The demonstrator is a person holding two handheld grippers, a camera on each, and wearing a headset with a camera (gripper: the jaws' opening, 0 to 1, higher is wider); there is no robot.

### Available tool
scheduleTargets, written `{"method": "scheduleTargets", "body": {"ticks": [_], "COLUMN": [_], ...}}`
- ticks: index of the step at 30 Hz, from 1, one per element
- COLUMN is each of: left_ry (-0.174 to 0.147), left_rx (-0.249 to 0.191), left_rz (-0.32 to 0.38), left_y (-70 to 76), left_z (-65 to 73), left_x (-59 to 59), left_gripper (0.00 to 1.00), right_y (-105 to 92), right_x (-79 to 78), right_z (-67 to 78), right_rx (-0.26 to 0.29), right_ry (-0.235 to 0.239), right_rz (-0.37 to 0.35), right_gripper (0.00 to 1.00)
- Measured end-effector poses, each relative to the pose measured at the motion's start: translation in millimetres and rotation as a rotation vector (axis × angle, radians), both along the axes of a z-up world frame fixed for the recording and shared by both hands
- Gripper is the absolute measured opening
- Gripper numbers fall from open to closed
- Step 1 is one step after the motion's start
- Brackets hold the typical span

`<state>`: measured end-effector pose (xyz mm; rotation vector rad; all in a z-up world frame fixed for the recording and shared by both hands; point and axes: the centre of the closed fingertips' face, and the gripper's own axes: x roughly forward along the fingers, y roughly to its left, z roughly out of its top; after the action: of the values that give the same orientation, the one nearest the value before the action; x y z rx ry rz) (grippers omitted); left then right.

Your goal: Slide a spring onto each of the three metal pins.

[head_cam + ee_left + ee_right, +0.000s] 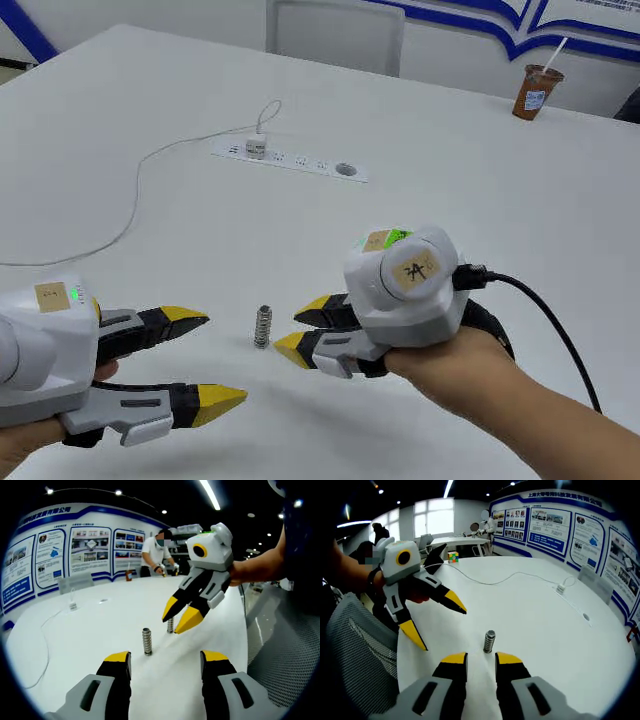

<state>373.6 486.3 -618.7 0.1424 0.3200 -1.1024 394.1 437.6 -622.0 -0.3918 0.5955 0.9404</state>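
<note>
A short metal pin with a spring (263, 326) on it stands upright on the white table (430, 180) between both grippers. My left gripper (215, 358) is at the lower left, open wide, its yellow tips pointing at the spring. My right gripper (292, 330) faces it from the right, jaws a little apart, nothing between them. In the left gripper view the spring (147, 641) stands just ahead of my open jaws (166, 656), and a second sprung pin (170, 625) stands right behind the right gripper's tips (179, 618). In the right gripper view the spring (490, 641) stands just past my jaws (481, 658), with the left gripper (442, 628) beyond.
A white power strip (290, 158) with a plugged charger and a trailing cable (135, 200) lies further back on the table. A brown drink cup (536, 91) with a straw stands at the far right edge. A chair (335, 32) is behind the table. A colour cube (452, 556) sits on a far table.
</note>
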Motion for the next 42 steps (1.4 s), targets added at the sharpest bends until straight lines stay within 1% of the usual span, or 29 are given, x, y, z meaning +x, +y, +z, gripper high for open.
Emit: {"method": "scheduleTargets", "body": {"ticks": [3, 10, 18, 28, 42], "left_ry": [-0.002, -0.006, -0.007, -0.005, 0.001], "left_rx": [0.000, 0.000, -0.001, 0.004, 0.007], "left_rz": [0.000, -0.005, -0.013, -0.020, -0.021], "left_y": [-0.1, -1.2, -4.3, -7.4, -9.5], "left_z": [1.3, 4.3, 5.2, 5.0, 3.4], "left_x": [-0.2, -1.6, -4.1, -6.4, -8.2], "left_gripper": [0.58, 0.60, 0.62, 0.64, 0.66], "right_y": [-5.0, -21.4, -47.5, -84.0, -134.9], "right_x": [-8.6, -24.7, -42.2, -48.5, -48.7], "right_z": [3.4, 6.2, 3.1, 3.5, 4.8], "right_rx": [0.015, 0.022, 0.023, 0.046, 0.054], "right_ry": [-0.002, -0.008, 0.002, 0.005, -0.005], "right_rz": [-0.004, -0.017, -0.059, -0.158, -0.284], "right_gripper": [0.23, 0.24, 0.25, 0.26, 0.28]}}
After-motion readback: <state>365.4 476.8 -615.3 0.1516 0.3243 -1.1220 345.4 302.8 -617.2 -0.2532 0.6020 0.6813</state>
